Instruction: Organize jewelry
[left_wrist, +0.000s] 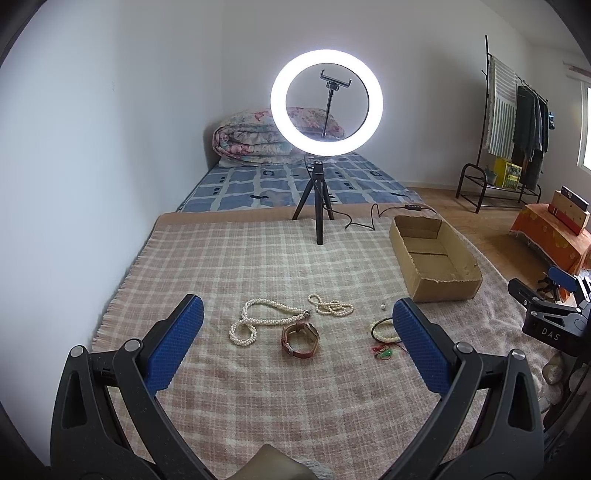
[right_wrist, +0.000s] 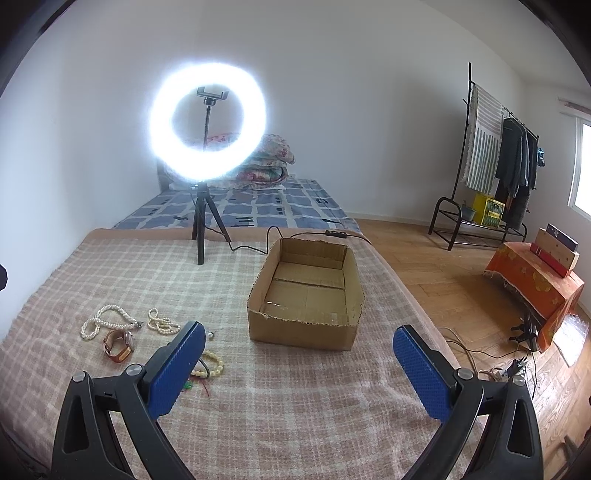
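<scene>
Jewelry lies on a plaid blanket (left_wrist: 258, 266). A thick pearl necklace (left_wrist: 258, 319), a thin pearl strand (left_wrist: 330, 305), a brown-strapped watch (left_wrist: 300, 338), a bead bracelet (left_wrist: 384, 330) with red and green cord, and a small pearl earring (left_wrist: 383, 306) lie ahead of my left gripper (left_wrist: 297, 343), which is open and empty above them. An empty cardboard box (right_wrist: 308, 295) stands ahead of my right gripper (right_wrist: 297, 354), also open and empty. The right wrist view shows the necklace (right_wrist: 107, 321), the watch (right_wrist: 119, 344) and the bracelet (right_wrist: 212, 365) at left.
A lit ring light on a tripod (left_wrist: 319, 192) stands at the blanket's far edge, its cable (left_wrist: 373, 216) trailing behind the box (left_wrist: 434, 254). A folded quilt (left_wrist: 255, 140) lies on the bed beyond. The wooden floor, a clothes rack (right_wrist: 491, 162) and an orange-covered stand (right_wrist: 535, 284) are to the right.
</scene>
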